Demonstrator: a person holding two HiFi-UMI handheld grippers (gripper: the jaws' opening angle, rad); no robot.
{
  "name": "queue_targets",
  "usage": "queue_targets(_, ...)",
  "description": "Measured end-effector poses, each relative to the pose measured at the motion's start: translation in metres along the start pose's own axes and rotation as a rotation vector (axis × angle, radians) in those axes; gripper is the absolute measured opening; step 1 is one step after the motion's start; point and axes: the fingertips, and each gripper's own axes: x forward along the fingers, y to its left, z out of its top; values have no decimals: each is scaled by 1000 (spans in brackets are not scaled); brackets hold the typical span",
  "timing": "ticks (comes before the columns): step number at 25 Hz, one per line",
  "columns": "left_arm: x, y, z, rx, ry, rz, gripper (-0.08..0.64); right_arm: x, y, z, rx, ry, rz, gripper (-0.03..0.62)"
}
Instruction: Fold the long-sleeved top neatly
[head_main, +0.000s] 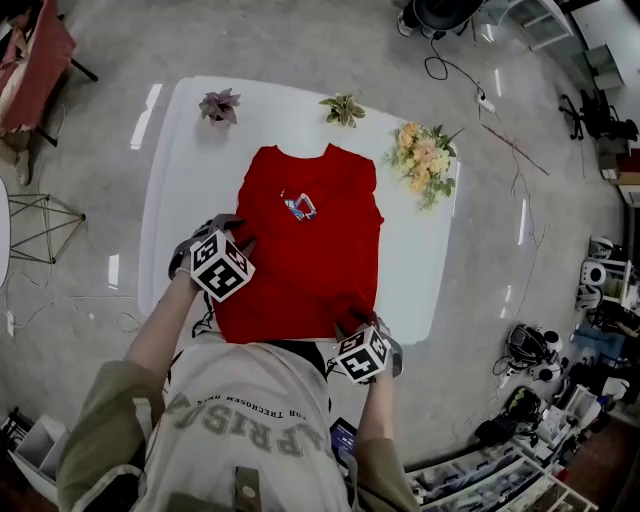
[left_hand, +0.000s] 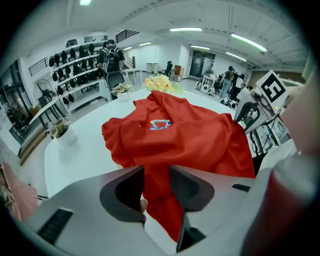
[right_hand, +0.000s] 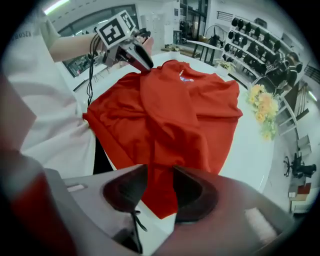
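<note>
red long-sleeved top lies flat on the white table, collar away from us and hem at the near edge, close to our body. no sleeve sticks out, so we take them to be tucked in already. we judge the top light, limp and a little slick on the glossy tabletop. it will sag wherever it is not held, wrinkle readily, and drag askew if pulled from one point. nothing about it is fragile. the best holds are edges and corners, two at a time, so that a fold line stays straight.

our left gripper sits at the top's left side edge, about halfway along. its jaws are parted, with red cloth showing in the gap and the pads not squeezing it. our right gripper is at the near right hem corner, jaws likewise parted over the cloth and not clamped.

room is fair, with bare table on both sides of the garment. beyond the collar stand a purplish potted plant and a green potted plant. a bunch of flowers lies just beside the right shoulder, so a hem carried toward the collar should land short of those. the near edge gives no spare room.
</note>
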Motion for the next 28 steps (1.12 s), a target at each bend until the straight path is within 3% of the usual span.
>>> queue_targets(2, 5, 1, -7, 17, 36, -6, 153, 3, -4, -10, -32, 34, -7, 65)
queue_targets(3, 7, 2, -10, 20, 49, -7, 153, -1, -6, -17, -39, 47, -2, 44)
queue_targets(6, 11, 2, -17, -5, 65, -29, 156, -13, -10, -38, -34, 71, 24, 40)
queue_targets(10, 9, -3, -20, -21, 72, -44, 161, -10, -12, -43, -101, 78, 51, 47)
queue_targets(11, 5, -2, -20, -15, 71, -35, 167, -16, -13, -37, -85, 50, 78, 81)
queue_targets(13, -7, 6, -19, -19, 58, -10, 216, -37, -25, -14, -11, -63, 131, 224)
queue_targets(16, -23, 31, -8, -88, 12, 44, 225, -66, -84, 31, 74, -272, 102, 233)
queue_targets(19, -23, 57, 7, -162, -16, 96, 225, -58, -162, 80, 143, -395, 8, 232)
queue_targets(22, -9, 71, 27, -198, -21, 114, 225, -20, -213, 118, 173, -383, -19, 232)
queue_targets(25, 7, 74, 34, -217, 12, 120, 225, 22, -230, 127, 156, -281, 30, 212)
queue_targets(28, 9, 75, 28, -238, 40, 145, 225, 35, -230, 129, 115, -252, 109, 64)
